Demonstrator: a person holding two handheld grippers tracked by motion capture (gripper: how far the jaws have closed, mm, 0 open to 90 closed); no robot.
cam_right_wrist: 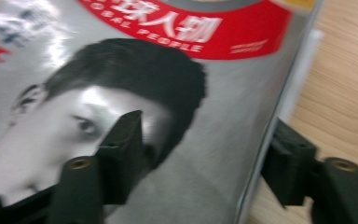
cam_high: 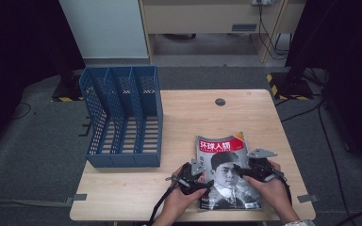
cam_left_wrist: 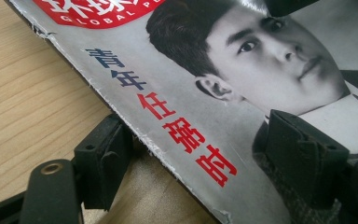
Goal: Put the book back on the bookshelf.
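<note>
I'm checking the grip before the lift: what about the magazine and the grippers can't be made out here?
- Magazine: its lower corners in the high view, covered by the hands and grippers.
- Left gripper: whether its pads press the spine edge; in the left gripper view the outer pad's contact is hidden under the cover.
- Right gripper: contact unclear; the right gripper view is blurred.
- Small cover print: too small in the high view.
</note>
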